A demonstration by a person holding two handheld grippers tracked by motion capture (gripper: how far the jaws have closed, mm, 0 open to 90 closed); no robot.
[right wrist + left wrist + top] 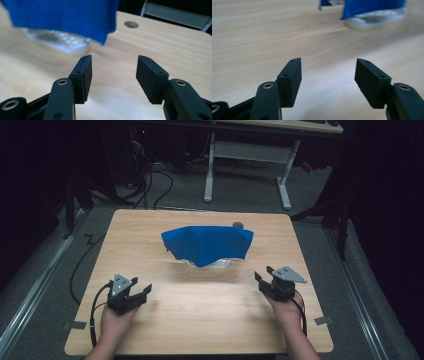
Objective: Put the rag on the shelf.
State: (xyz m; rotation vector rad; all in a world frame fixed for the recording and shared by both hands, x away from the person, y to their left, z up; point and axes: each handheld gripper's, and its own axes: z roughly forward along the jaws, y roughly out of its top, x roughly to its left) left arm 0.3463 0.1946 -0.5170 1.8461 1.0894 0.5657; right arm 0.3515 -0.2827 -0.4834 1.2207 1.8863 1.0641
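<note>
A: Entry, high view. Blue cloth [207, 245] sits centre frame, slightly above the middle, draped over a clear, shallow container [209, 264] whose rim shows below the cloth's lower point. Both rest on the tabletop [200, 320].

B: Tools?

A: Left tool [138, 294] is at lower left, right tool [263, 282] at lower right, each held in a hand, both short of the cloth and well apart from it. Jaws on both stand spread with nothing between them. The left gripper view confirms it: bare wood between the jaws, cloth [372, 6] and container rim [377, 18] in the upper right. The right gripper view has the cloth [62, 17] across the upper left, a ribbed clear container [58, 41] under it, and a round hole [131, 24] in the tabletop at upper centre.

B: Step in hand?

A: My reading: the start of the approach. Nothing is grasped yet; both tools point at the covered container.

B: Next move?

A: Likely each tool goes forward and inward to a cloth edge or corner, left to the left side, right to the hanging right corner, then closes on fabric only. The cloth hangs loose, so the pinch should catch the hem, not the container beneath. What lies inside the container I cannot tell.
</note>
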